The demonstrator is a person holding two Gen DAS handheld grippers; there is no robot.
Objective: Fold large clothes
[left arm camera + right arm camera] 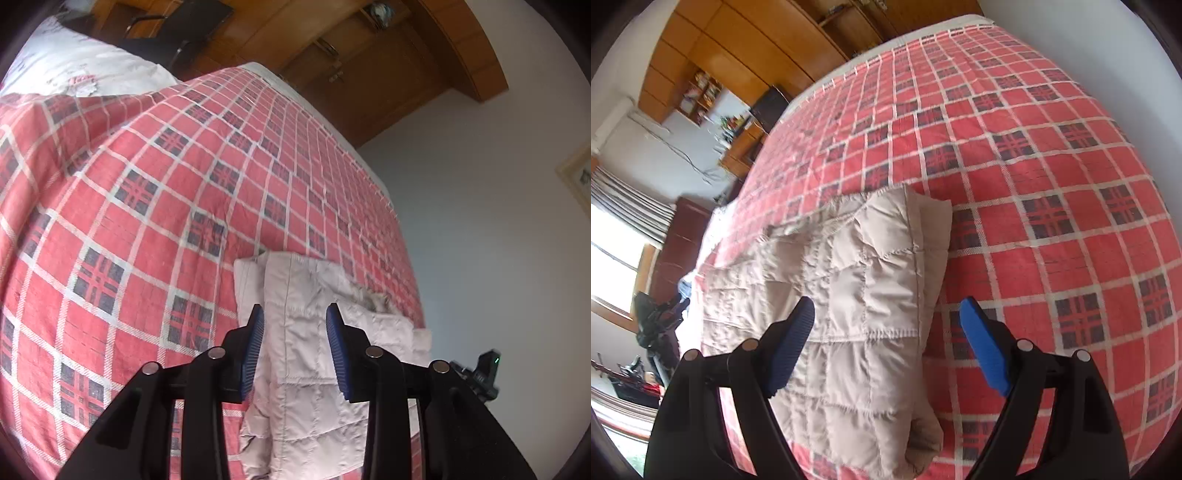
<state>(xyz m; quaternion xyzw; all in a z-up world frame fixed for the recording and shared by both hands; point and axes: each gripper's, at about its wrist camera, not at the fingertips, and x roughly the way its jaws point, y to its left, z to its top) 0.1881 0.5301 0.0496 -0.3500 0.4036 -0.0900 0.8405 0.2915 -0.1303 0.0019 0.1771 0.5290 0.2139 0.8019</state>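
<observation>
Quilted beige jacket (849,295) lies folded on a bed under a red plaid bedspread (1034,184), near the bed's edge.

Right gripper (888,306): jaws spread wide, holding nothing. Left blue pad (790,347) sits over the jacket's quilted panels; the right pad is over bare bedspread just past the jacket's folded edge. That edge runs forward between the two pads. Jacket extends ahead of the tips and off to their left. Whether the pads touch the cloth cannot be told.

Left gripper (295,314): jaws parted, nothing pinched. The jacket (306,350) fills the gap between the pads and reaches a little way ahead of the tips; a fur-like trim (376,301) shows just ahead and right of the right pad. Left of the left pad, bare bedspread (147,184). Contact with the cloth not determinable here either.

Ahead and beyond the bed in both views: wooden cabinets (369,55). In the left-wrist view, a white patterned pillow or sheet (74,66) lies far ahead to the left.

No legible writing, brand or label on the jacket, the grippers or the bedding.
</observation>
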